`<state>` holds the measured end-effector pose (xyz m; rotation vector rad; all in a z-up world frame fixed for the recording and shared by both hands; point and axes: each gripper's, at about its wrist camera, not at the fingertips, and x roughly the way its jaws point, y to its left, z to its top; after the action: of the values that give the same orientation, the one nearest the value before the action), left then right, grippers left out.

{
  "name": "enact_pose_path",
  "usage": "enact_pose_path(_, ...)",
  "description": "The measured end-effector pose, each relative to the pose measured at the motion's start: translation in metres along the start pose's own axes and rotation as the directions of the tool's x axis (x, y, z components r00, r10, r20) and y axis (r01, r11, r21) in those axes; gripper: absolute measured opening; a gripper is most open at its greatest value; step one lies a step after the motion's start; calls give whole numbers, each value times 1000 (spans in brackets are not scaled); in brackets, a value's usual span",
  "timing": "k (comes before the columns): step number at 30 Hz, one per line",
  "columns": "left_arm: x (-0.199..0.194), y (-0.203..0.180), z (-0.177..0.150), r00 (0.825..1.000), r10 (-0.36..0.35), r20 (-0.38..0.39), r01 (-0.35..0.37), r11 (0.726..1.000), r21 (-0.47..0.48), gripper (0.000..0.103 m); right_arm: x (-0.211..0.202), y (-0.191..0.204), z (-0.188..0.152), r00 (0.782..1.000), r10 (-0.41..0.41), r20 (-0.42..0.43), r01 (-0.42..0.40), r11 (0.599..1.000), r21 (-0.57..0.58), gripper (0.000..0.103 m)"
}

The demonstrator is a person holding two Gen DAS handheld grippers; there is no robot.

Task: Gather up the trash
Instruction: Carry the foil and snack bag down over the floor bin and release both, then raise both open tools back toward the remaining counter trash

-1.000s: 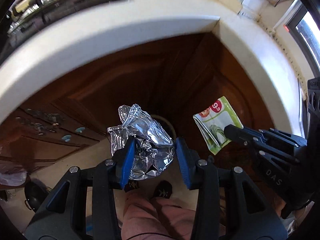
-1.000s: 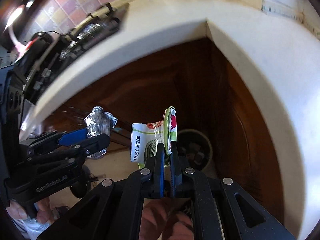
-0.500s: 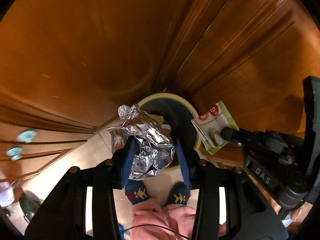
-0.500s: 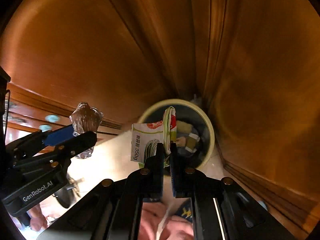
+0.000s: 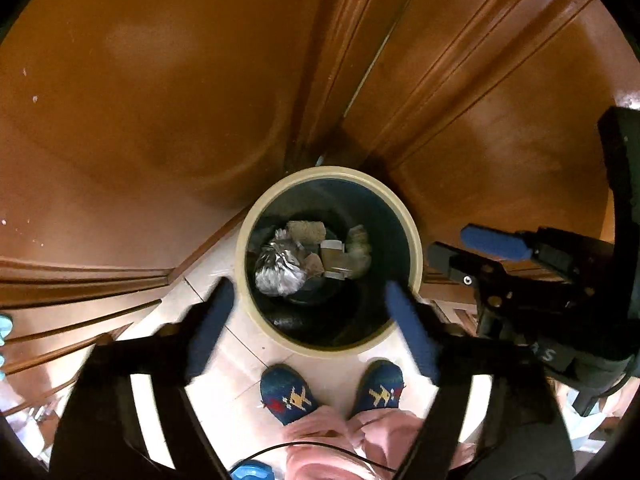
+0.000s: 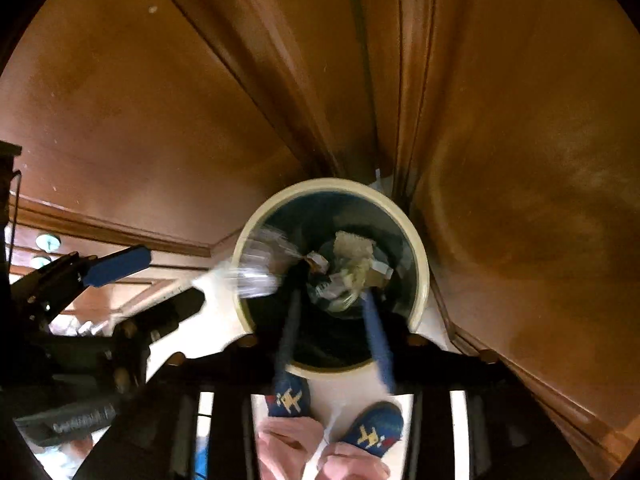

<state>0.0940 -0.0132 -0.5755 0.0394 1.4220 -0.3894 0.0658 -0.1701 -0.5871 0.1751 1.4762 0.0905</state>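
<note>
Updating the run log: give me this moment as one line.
left gripper: opening, empty | right gripper: opening, empty | foil ball: in bin | wrapper: blurred, unclear

Brown wooden cabinet doors (image 5: pixel 168 92), pale floor tiles (image 5: pixel 240 364), blue slippers (image 5: pixel 289 394)

Wooden cabinet doors (image 5: pixel 168 92), reddish-brown and glossy, fill the far part of both wrist views. Two runs meet in an inner corner (image 5: pixel 320 92); the right-hand doors (image 5: pixel 492 92) carry raised panel mouldings. Floor (image 5: pixel 240 360) is pale tile, near side, with thin grout lines. Two round pale-blue knobs (image 6: pixel 47 249) show on the far-left fronts (drawers or doors, cannot tell). Warm light, soft glare on the varnish.
</note>
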Motion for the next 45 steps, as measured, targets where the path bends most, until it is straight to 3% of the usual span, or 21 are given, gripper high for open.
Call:
enact_pose_path(6,-21,0,-4,1000,15,11,-16,1000,18,81,-17,-3,2,1000,7,11,-8,1000,21,46)
enact_pose_path(12,-62,-5,-6,999,6,33,-6,1000,-22,81,-54,1,6,1000,13,15,-14,999,46,46)
enact_pose_path(21,-162,-28,-7,996,17,84,-10,996,-87,81,-161,13,13,997,35,66,-38,998,42,46)
enact_pose_path(28,-257,-47,-1,988,12,154,8,991,-134,81,-266,23,16,991,59,116,-62,998,15,46)
enact_pose_path(38,-391,-85,1,957,11,290,27,991,-130,81,-430,38,12,962,44,270,-35,999,-37,46)
enact_pose_path(45,-464,-112,9,914,29,406,10,995,-95,81,-516,49,11,933,81,351,-59,995,-75,46)
